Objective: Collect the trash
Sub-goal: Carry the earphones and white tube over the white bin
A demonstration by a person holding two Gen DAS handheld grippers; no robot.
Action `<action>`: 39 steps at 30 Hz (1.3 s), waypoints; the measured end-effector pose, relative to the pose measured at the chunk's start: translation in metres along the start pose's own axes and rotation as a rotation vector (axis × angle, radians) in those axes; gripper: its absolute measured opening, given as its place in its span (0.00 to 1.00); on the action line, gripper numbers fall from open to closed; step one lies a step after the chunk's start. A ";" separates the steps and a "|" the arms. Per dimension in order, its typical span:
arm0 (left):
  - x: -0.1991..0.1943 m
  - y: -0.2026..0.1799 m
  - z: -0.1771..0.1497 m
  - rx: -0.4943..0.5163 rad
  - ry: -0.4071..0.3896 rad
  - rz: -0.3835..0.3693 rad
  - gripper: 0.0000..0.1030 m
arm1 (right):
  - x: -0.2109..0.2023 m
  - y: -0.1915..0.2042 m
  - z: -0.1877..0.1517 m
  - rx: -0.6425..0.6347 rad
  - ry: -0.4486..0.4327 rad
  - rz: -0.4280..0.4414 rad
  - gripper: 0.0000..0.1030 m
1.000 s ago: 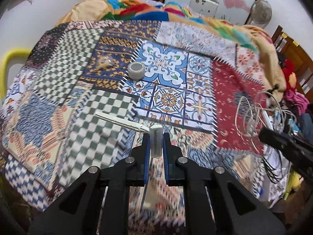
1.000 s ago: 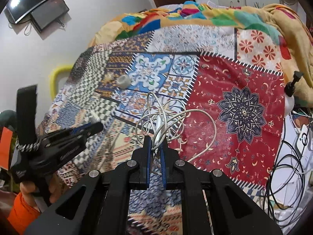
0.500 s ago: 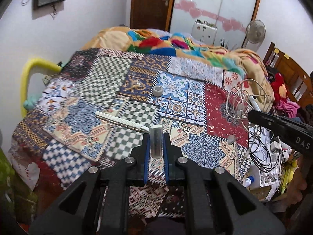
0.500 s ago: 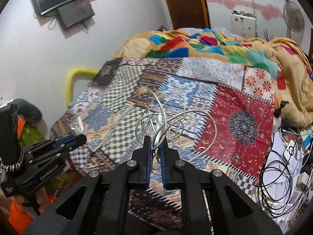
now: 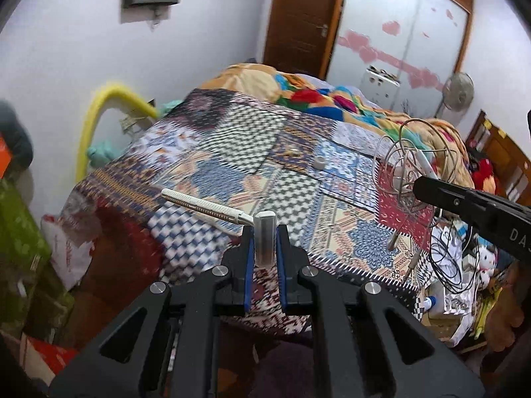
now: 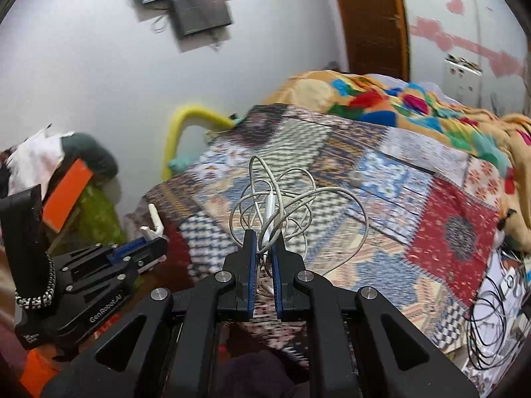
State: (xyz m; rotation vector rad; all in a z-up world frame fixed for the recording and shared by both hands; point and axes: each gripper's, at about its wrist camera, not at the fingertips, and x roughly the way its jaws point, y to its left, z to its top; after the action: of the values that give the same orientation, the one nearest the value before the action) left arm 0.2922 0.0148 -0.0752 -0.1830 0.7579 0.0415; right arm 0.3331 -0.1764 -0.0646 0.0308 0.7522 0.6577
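Basically, both loads look light. The razor [image 5: 212, 208] is stiff plastic, and the left gripper [image 5: 264, 243] is clamped on its head, handle sticking out left over the bed [image 5: 232, 152]. The cable tangle [image 6: 282, 205] is floppy and snag-prone; the right gripper [image 6: 264, 248] pinches its bunched middle, loops hanging free.

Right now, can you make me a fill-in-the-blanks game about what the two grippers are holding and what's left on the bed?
1. The left gripper is shut on a white disposable ____.
2. The right gripper holds a tangled white ____.
3. A small roll of tape lies on the patchwork ____.
4. The curved tube beside the bed is coloured ____.

Missing words: razor; cable; bedspread; yellow.
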 end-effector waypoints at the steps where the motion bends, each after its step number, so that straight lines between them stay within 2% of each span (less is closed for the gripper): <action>1: -0.004 0.007 -0.003 -0.014 -0.003 0.005 0.11 | 0.001 0.010 -0.001 -0.016 0.001 0.012 0.08; 11: -0.054 0.092 -0.040 -0.149 -0.031 0.145 0.11 | 0.029 0.093 -0.012 -0.138 0.051 0.152 0.08; 21: -0.075 0.161 -0.081 -0.257 -0.006 0.271 0.11 | 0.082 0.170 -0.034 -0.249 0.181 0.256 0.08; 26: -0.068 0.187 -0.100 -0.294 0.037 0.303 0.11 | 0.123 0.197 -0.053 -0.290 0.290 0.266 0.08; 29: -0.057 0.202 -0.111 -0.327 0.075 0.298 0.11 | 0.146 0.205 -0.063 -0.300 0.357 0.267 0.08; 33: -0.037 0.219 -0.125 -0.357 0.127 0.304 0.11 | 0.190 0.217 -0.082 -0.301 0.507 0.295 0.08; 39: -0.002 0.245 -0.149 -0.423 0.222 0.302 0.11 | 0.235 0.232 -0.103 -0.329 0.617 0.277 0.09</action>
State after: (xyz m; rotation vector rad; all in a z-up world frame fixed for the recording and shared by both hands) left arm 0.1639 0.2285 -0.2168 -0.4794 0.9881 0.4775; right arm 0.2681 0.1211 -0.2289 -0.3909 1.2352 1.0706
